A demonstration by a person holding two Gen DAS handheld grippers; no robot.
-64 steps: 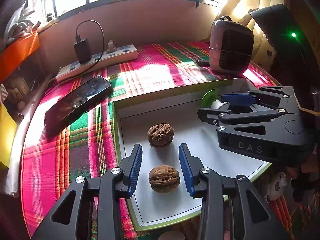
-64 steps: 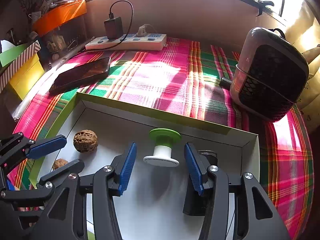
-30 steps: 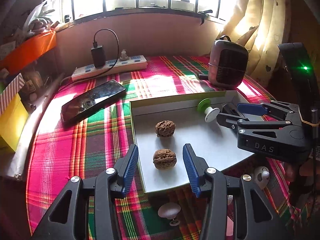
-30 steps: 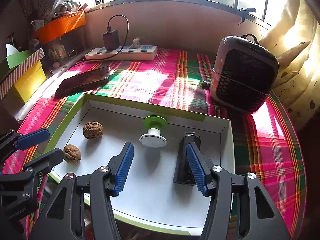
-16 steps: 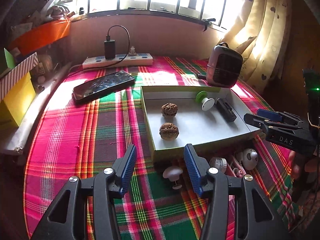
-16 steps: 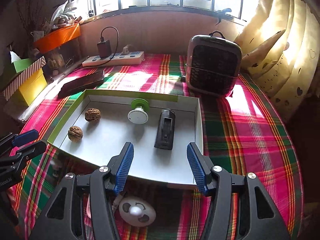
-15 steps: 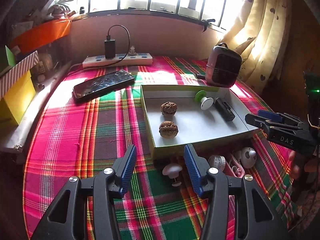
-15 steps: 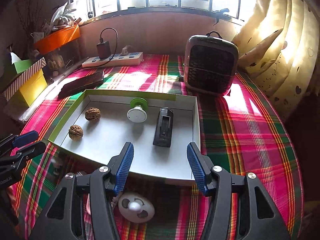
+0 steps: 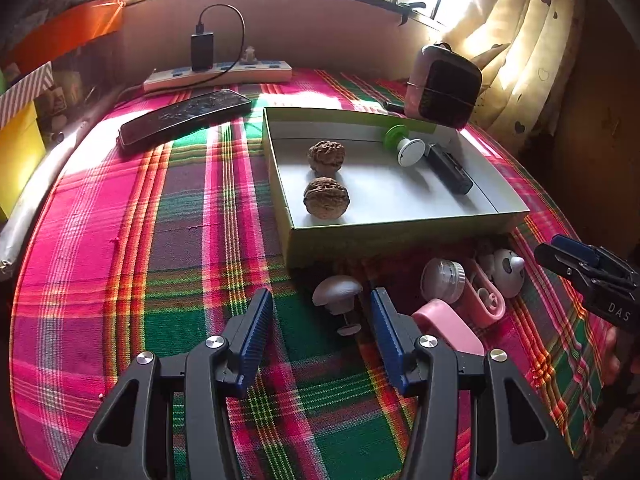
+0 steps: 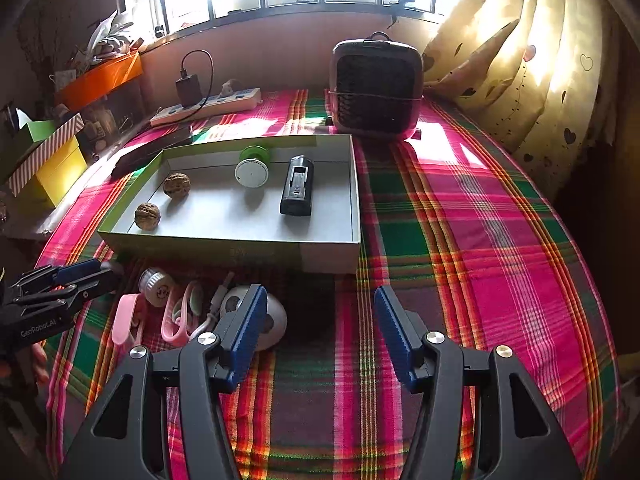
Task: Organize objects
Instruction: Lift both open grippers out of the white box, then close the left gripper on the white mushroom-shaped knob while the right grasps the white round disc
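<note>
Roughly halfway by my read. Plaid tablecloth [image 9: 168, 240] covers the table; the shallow tray [image 9: 400, 232] sits past centre, at about 1 o'clock from the left gripper [image 9: 320, 328].

Already inside the tray: black rectangular device [image 10: 297, 186] near its right wall, green-and-white spool [image 10: 251, 168] at the far wall, two walnuts [image 9: 326, 199] along the left wall.

Left to do: a loose cluster on the cloth just beside the tray's near wall. White round gadget [image 10: 276, 322], pink clip [image 9: 448, 326], pink looped piece [image 9: 482, 302], white ribbed cap [image 9: 443, 280], white mushroom-shaped knob [image 9: 338, 292].

Left gripper: jaws apart, holding nothing, with the knob lying at 12 o'clock just ahead of the tips, so likely the next pick.

Right gripper [image 10: 320, 320]: jaws apart, empty, bare cloth between them; round gadget peeks out behind its left finger, at about 10 o'clock.
</note>
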